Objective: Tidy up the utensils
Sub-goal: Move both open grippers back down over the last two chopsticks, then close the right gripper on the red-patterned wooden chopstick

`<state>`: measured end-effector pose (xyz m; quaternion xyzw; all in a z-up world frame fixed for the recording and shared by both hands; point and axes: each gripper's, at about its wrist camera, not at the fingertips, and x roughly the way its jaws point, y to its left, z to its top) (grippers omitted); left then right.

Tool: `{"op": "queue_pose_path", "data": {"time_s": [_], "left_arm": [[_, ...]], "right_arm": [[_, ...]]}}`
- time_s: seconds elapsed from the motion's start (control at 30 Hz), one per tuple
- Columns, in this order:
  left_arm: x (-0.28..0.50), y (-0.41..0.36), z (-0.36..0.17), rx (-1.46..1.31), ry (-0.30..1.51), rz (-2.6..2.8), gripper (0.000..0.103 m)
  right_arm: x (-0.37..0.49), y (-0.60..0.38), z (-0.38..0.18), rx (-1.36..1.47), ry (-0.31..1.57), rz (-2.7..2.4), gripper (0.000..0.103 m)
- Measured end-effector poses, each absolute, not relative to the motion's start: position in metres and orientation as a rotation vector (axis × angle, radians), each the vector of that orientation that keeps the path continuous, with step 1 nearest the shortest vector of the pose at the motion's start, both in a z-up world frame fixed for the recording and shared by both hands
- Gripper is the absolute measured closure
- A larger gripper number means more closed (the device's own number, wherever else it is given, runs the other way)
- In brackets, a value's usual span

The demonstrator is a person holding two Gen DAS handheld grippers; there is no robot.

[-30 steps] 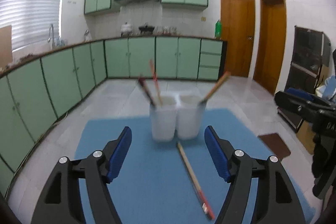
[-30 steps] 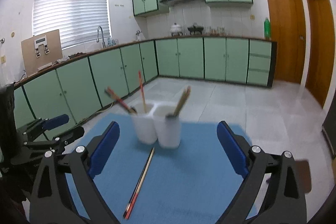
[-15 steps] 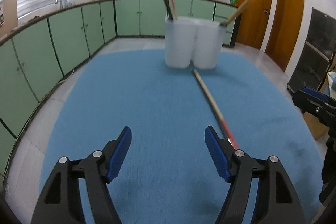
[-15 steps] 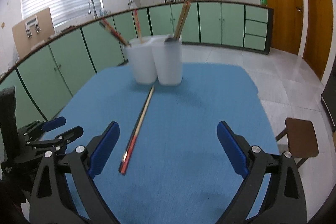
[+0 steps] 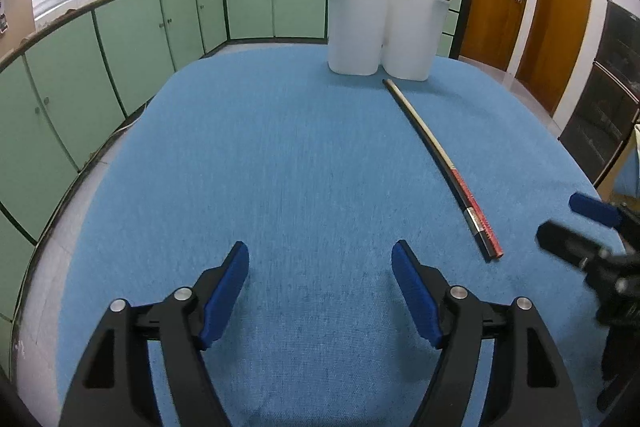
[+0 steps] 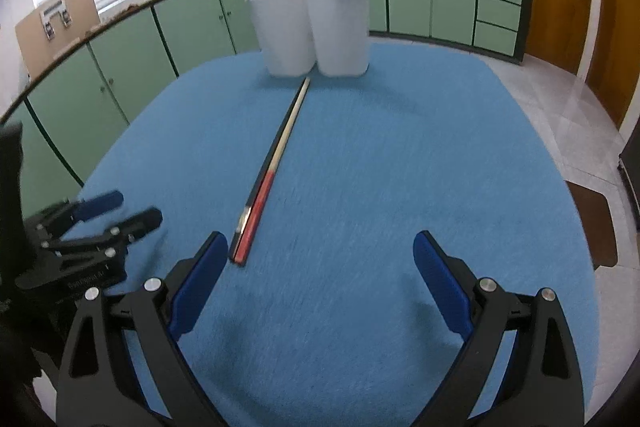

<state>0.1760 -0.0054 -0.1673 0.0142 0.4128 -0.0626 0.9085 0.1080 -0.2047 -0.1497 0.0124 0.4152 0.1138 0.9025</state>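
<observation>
Blue-padded, the left gripper (image 5: 320, 291) hangs wide and empty above bare blue cloth (image 5: 280, 167). Rightward, the chopstick pair (image 6: 272, 171) lies pointing at the white holder (image 6: 312, 27). The right gripper (image 6: 320, 275), equally wide and empty, should straddle the red ends squarely, then pinch both sticks together.

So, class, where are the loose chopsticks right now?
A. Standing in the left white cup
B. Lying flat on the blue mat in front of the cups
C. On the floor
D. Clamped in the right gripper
B: the chopsticks lie flat on the blue mat, in front of the white cups, with no gripper touching them.
</observation>
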Motion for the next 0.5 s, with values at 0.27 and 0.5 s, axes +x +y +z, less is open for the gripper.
{"op": "queue_pose_path", "data": {"time_s": [0.27, 0.5], "left_arm": [[0.177, -0.002, -0.173, 0.02, 0.877, -0.124, 0.029], [0.18, -0.005, -0.174, 0.036, 0.892, -0.124, 0.028]], "right_arm": [[0.107, -0.192, -0.161, -0.05, 0.902, 0.236, 0.018], [0.112, -0.189, -0.163, -0.06, 0.917, 0.23, 0.021]]}}
